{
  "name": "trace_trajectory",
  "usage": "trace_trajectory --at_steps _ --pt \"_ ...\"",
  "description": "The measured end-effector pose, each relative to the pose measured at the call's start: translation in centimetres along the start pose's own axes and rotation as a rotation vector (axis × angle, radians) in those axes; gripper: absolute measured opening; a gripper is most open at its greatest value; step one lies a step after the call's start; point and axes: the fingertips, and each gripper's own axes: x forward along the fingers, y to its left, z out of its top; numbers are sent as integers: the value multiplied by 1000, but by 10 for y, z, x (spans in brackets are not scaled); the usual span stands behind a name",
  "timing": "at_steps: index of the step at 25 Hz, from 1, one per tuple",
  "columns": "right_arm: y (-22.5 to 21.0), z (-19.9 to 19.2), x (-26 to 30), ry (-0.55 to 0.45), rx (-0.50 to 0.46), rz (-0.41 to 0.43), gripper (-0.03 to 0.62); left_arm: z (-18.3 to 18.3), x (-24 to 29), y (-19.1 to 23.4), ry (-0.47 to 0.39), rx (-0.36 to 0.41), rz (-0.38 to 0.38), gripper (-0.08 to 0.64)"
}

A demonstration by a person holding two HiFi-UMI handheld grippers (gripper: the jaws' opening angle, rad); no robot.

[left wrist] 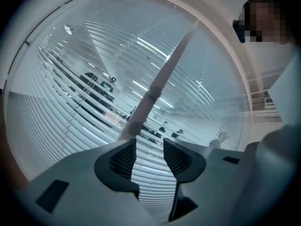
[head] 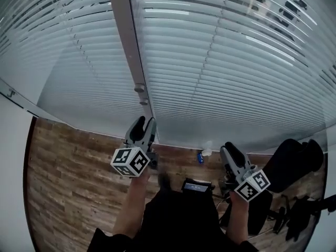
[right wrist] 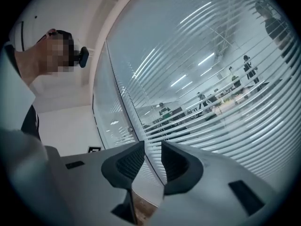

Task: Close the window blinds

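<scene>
White slatted blinds (head: 226, 62) hang behind glass on both sides of a grey upright post (head: 126, 35). The post carries two small round knobs (head: 139, 87), one above the other. My left gripper (head: 144, 126) points at the post's foot, just below the knobs, and stands open with nothing between its pads. In the left gripper view the post (left wrist: 164, 74) and a knob (left wrist: 151, 94) rise right beyond the open left gripper (left wrist: 149, 157). My right gripper (head: 229, 150) is lower right, in front of the right blind, open and empty. The right gripper (right wrist: 153, 161) faces slats (right wrist: 225, 102) showing an office behind.
A wooden floor (head: 68, 167) runs along the foot of the glass. A black bag or chair (head: 294, 164) stands at the right, a small blue object (head: 200, 157) lies by the glass, and a white wall (head: 13, 182) closes the left side.
</scene>
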Motion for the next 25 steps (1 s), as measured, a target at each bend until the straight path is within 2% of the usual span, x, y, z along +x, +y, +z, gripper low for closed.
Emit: trace_trajectory --at_steps 3,6,18,22,25 --pt "-17 1 15 11 11 9 109 6 16 28 -11 30 93 197" --pt "-29 11 25 6 4 39 109 13 29 39 -36 41 146 201" --pt "-59 38 18 -20 -5 98 109 15 52 49 -60 9 278 199" --pt "-75 36 6 -21 15 72 109 15 54 44 -34 86 299 150" --pt "-78 37 1 -28 16 69 109 13 54 44 20 224 332 140"
